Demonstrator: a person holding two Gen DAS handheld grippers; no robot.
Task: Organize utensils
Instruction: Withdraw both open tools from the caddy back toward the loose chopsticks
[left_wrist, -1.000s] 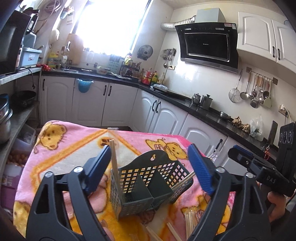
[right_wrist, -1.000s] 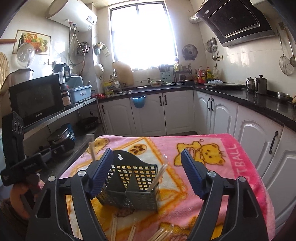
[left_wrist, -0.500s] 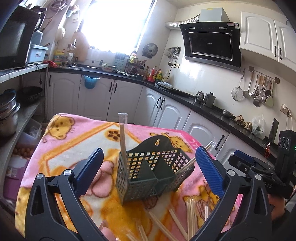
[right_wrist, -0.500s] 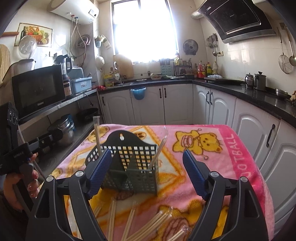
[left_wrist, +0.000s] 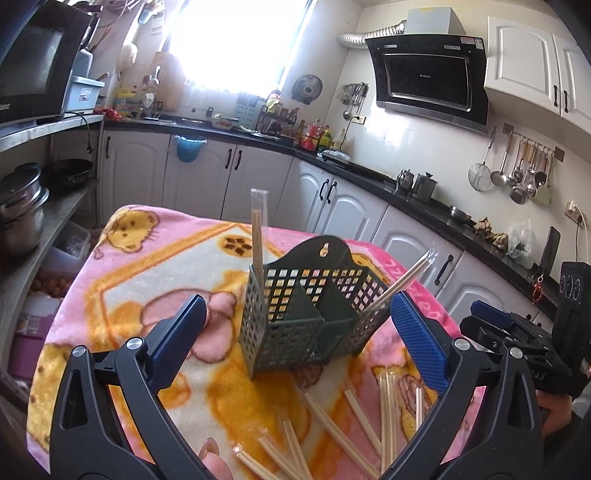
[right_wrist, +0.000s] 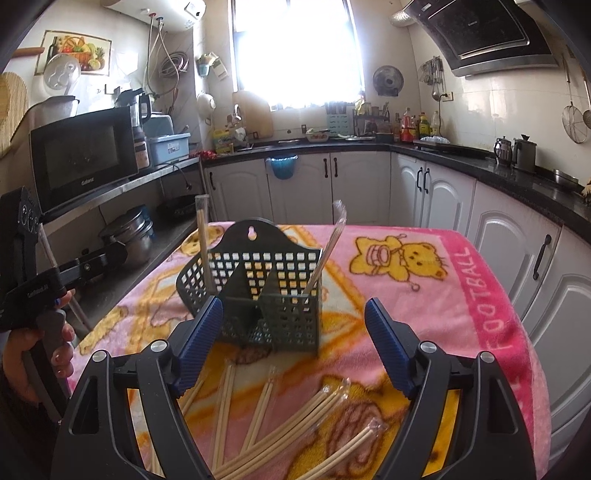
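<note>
A dark green perforated utensil holder (left_wrist: 310, 310) stands on the pink bear-print blanket (left_wrist: 140, 280); it also shows in the right wrist view (right_wrist: 258, 291). One wrapped chopstick pair (left_wrist: 257, 229) stands upright in its left compartment, another (left_wrist: 402, 277) leans out of the right one. Several wrapped chopstick pairs (left_wrist: 343, 435) lie loose on the blanket in front of the holder, also in the right wrist view (right_wrist: 295, 424). My left gripper (left_wrist: 295, 336) is open and empty, above the blanket near the holder. My right gripper (right_wrist: 293, 347) is open and empty above the loose chopsticks.
The blanket-covered table has white kitchen cabinets (right_wrist: 369, 184) behind and to the right. A steel shelf with pots (left_wrist: 22, 218) and a microwave (right_wrist: 85, 155) stands at the left. The other hand-held gripper shows at each view's edge (left_wrist: 517, 339).
Both grippers have drawn back and up from the holder, so more loose chopsticks show in front of it. Both stayed open and empty.
</note>
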